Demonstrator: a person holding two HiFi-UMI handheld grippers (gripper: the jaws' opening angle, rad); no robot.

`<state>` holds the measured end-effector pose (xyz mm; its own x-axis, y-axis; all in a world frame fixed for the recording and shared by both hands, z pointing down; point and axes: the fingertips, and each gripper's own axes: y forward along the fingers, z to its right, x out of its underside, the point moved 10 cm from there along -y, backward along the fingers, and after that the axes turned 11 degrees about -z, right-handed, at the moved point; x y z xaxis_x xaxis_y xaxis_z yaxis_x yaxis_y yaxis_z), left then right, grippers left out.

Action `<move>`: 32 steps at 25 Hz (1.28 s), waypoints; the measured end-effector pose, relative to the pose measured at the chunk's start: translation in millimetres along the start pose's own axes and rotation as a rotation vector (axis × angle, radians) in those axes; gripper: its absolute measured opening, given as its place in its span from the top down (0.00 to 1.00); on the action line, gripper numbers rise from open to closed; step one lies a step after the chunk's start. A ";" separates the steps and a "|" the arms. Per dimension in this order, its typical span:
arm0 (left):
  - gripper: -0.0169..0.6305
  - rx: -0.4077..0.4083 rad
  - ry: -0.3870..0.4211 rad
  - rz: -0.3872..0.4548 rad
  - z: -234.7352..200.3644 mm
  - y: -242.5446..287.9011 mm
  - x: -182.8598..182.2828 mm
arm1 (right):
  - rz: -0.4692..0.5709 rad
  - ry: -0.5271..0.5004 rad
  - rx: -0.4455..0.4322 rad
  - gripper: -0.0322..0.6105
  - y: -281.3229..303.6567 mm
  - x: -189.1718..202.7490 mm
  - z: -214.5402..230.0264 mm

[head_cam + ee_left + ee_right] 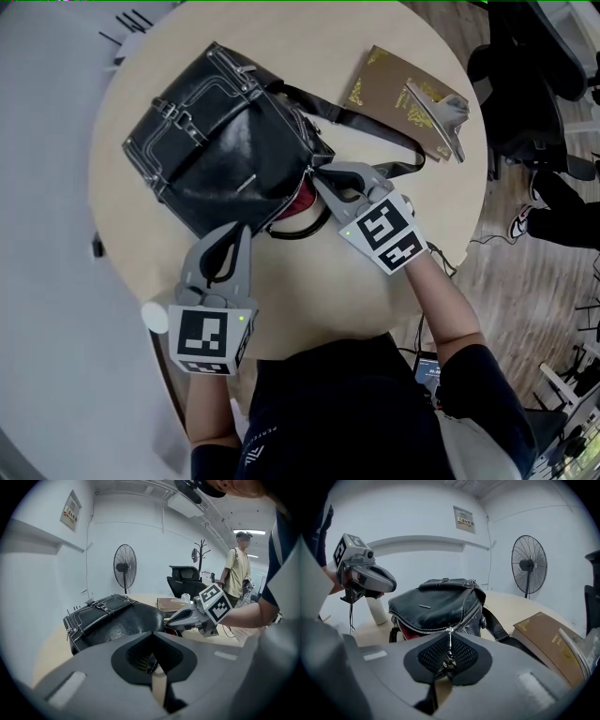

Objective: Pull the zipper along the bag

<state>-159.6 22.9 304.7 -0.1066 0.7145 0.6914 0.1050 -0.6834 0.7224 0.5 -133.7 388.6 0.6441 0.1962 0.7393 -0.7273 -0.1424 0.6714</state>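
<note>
Jaws of the right gripper [318,172] pinch the silver metal zipper pull [449,644] of the black leather bag [220,141] near the round beige table's [309,300] left edge; the left gripper's [238,231] are pressed together.

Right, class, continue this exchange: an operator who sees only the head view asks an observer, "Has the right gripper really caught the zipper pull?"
Observer: Yes. In the right gripper view, the right gripper has its fingers shut on the zipper pull.
Operator: And the left gripper?
Observer: Its own view shows the left gripper with its fingers shut. The bag lies just beyond them, and I can't tell whether they pinch it.
Operator: Anyone else around?
Observer: The left gripper view shows a person standing in the background.
</note>
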 end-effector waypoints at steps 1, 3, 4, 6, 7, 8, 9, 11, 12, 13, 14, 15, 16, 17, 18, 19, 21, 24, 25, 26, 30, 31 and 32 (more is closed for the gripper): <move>0.94 -0.001 0.000 0.000 -0.1 -0.5 0.2 | -0.003 0.001 -0.003 0.92 1.0 -0.1 0.3; 0.94 -0.002 0.000 -0.001 -0.4 -1.1 1.1 | -0.005 0.004 -0.005 0.93 2.1 -0.2 0.2; 0.94 -0.001 0.000 -0.002 -0.3 -1.1 1.5 | -0.006 0.003 -0.003 0.93 1.7 -0.4 0.0; 0.94 0.003 -0.001 -0.007 -0.2 -1.3 1.8 | -0.012 -0.003 0.004 0.93 -0.9 -1.2 -0.2; 0.94 0.005 -0.001 -0.008 -0.3 -1.3 1.5 | -0.016 -0.008 0.006 0.93 -2.8 -1.9 -0.1; 0.94 0.007 0.000 -0.005 -0.6 -1.0 0.9 | -0.022 -0.014 0.007 0.93 -4.8 -2.6 -0.2; 0.94 0.010 0.000 -0.001 -1.0 -0.5 0.1 | -0.030 -0.024 0.007 0.93 -6.8 -3.2 -0.5; 0.94 0.021 -0.001 0.005 -1.4 1.5 -1.6 | -0.047 -0.055 0.013 0.93 -10.5 -3.7 -2.3; 0.94 0.028 0.000 0.005 -1.4 2.8 -2.6 | -0.056 -0.073 0.019 0.93 -12.3 -4.1 -3.3; 0.94 0.035 0.003 0.004 -1.4 4.3 -4.0 | -0.065 -0.092 0.027 0.93 -14.1 -4.7 -4.1; 0.94 0.040 0.007 0.003 -1.3 5.8 -5.6 | -0.072 -0.108 0.032 0.93 -15.7 -5.6 -4.5; 0.94 0.043 0.014 0.002 -0.9 7.3 -7.3 | -0.077 -0.118 0.034 0.93 -17.0 -6.4 -4.6; 0.94 0.045 0.021 0.001 -0.5 8.6 -9.0 | -0.079 -0.122 0.030 0.93 -18.0 -6.8 -4.8; 0.94 0.046 0.028 0.001 -0.3 9.7 -10.6 | -0.081 -0.125 0.025 0.93 -18.7 -7.0 -4.9; 0.94 0.047 0.035 0.000 -0.3 10.7 -12.0 | -0.083 -0.131 0.019 0.93 -19.5 -7.3 -4.9; 0.94 0.048 0.041 -0.001 -0.7 11.4 -13.3 | -0.087 -0.139 0.014 0.93 -20.3 -7.8 -5.0; 0.94 0.048 0.047 -0.004 -2.1 12.4 -14.8 | -0.097 -0.162 0.006 0.93 -22.4 -9.6 -4.9; 0.94 0.046 0.047 -0.009 -2.9 13.6 -13.5 | -0.119 -0.195 0.001 0.93 -26.0 -12.6 -4.5; 0.94 0.045 0.048 -0.011 -2.7 14.0 -13.0 | -0.123 -0.202 -0.002 0.93 -27.2 -13.6 -4.4; 0.94 0.045 0.049 -0.014 -2.4 14.4 -12.8 | -0.124 -0.208 -0.005 0.93 -28.6 -14.7 -4.3; 0.93 0.056 0.056 -0.015 -2.6 16.5 -17.9 | -0.113 -0.211 -0.019 0.93 -34.0 -18.2 -4.2; 0.93 0.060 0.065 -0.018 -3.2 18.0 -21.0 | -0.110 -0.209 -0.019 0.93 -35.1 -18.8 -4.0; 0.92 0.063 0.080 -0.022 -4.0 19.9 -24.8 | -0.107 -0.207 -0.017 0.93 -36.1 -19.3 -3.7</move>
<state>-158.8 -9.0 301.9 -0.1876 0.7131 0.6755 0.1640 -0.6553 0.7374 13.4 -128.8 349.9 0.7513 0.0060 0.6599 -0.6551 -0.1149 0.7468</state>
